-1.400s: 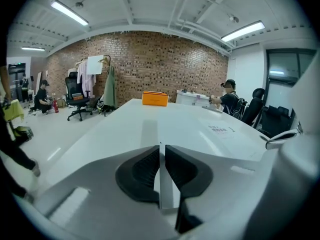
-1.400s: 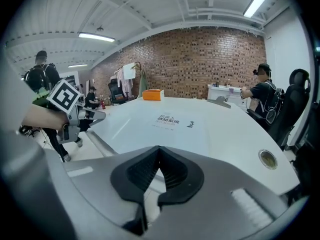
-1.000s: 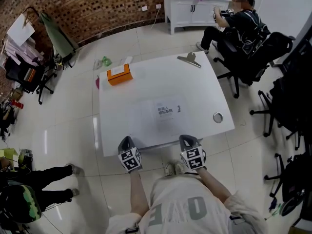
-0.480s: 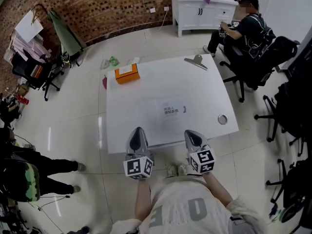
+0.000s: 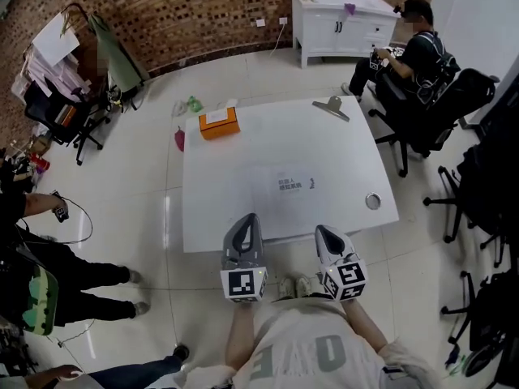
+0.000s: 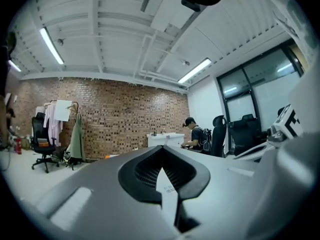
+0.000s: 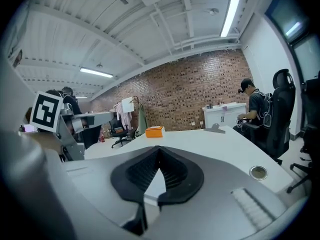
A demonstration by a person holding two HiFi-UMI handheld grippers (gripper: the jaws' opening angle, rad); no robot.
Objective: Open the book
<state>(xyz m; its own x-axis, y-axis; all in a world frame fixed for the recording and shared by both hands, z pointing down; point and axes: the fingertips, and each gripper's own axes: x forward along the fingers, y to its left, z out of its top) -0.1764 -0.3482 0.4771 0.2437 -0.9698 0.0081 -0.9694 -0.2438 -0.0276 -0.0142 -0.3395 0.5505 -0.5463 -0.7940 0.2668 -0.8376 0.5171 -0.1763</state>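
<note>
Floor: pale glossy tiles (image 5: 146, 185) run all around the desk, up to a brick wall (image 5: 195, 14) on the far side.
Desk: a white desk (image 5: 243, 185) stands in the middle of the room, its top mostly bare.
Person: the one holding the tongs stands at the near edge of the desk, with only the chest (image 5: 308, 347) and forearms in the head view.
Seated person: another person (image 5: 413, 51) sits in a black office chair (image 5: 442, 104) at the far right, beside a white cabinet (image 5: 340, 19).
Left tongs: the left tongs (image 5: 250, 220) (image 6: 161, 171) hang over the near edge of the desk, left of centre, pressed together with nothing between them.
Right tongs: the right tongs (image 5: 324, 232) (image 7: 159, 166) sit just right of the left pair at the same near edge, likewise closed and empty.
Book: the orange book (image 5: 220, 123) (image 7: 155, 130) lies closed at the far left corner of the desk, well apart from both tongs.
Clip: a large metal clip (image 5: 331, 108) (image 7: 215, 129) lies at the far right corner.
Label: a small printed sheet (image 5: 293, 185) lies flat near the middle of the desk.
Disc: a small round metal disc (image 5: 373, 201) (image 7: 258, 172) sits near the right edge.
</note>
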